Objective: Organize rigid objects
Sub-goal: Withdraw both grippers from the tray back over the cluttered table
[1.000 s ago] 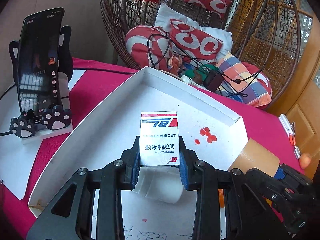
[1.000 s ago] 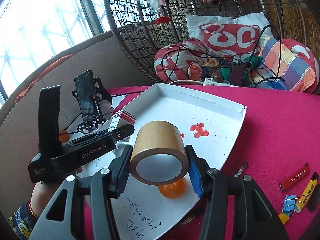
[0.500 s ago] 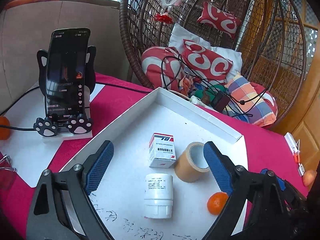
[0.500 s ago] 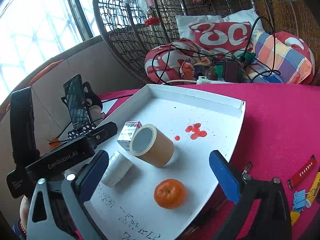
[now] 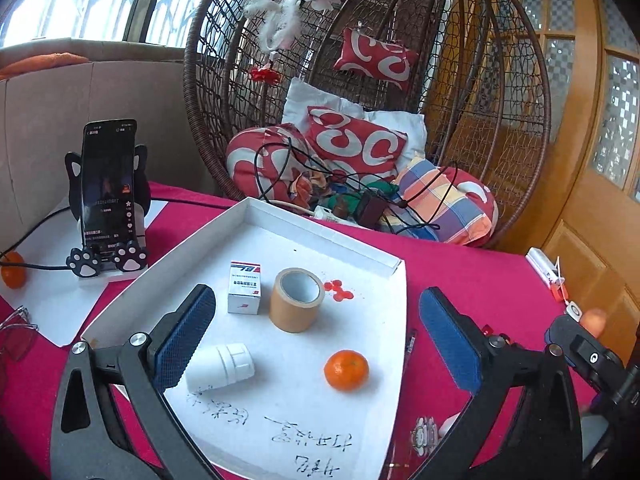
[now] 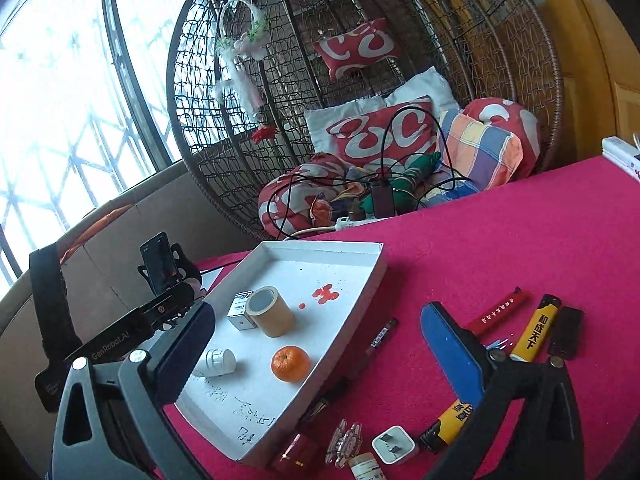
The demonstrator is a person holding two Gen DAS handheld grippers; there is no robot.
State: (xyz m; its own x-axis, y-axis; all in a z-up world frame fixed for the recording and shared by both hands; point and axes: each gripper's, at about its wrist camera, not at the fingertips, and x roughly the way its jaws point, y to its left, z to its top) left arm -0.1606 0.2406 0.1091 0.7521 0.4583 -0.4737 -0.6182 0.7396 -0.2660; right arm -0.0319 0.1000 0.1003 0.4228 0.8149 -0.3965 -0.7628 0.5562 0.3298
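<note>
Both grippers hang above the table w/ jaws wide apart and nothing between them: left gripper (image 5: 316,336) over the near half of the tray (image 5: 320,228), right gripper (image 6: 320,344) more to the right side, looking across the tray edge toward loose stuff on the red cloth (image 6: 500,232). Probably both are free to pick up the next item.

Inside the white tray, 4 things sit apart from each other. The small box (image 5: 244,288) stands upright near the middle, and the tape roll (image 5: 296,300) stands on end just beside it, hole up; standing them keeps their footprint small and stops the roll from rolling. The white bottle (image 5: 220,368) lies on its side toward the near-left, partly behind the left gripper's left finger. The orange (image 5: 346,370) rests near the right rim. Red spots stain the tray floor behind the roll, and handwriting marks the near end.

Not yet in the tray, seen from the right wrist cam: a pen (image 6: 382,334) just beside the tray wall, a red stick (image 6: 496,312), a yellow lighter (image 6: 536,332), a dark flat piece (image 6: 566,334), a white plug (image 6: 394,446). These look like what's left to sort.

Looks: box is white w/ a red-blue top stripe, crisp edges; roll is tan, smooth; bottle has a ribbed cap. All look hard, easy to pinch.
</note>
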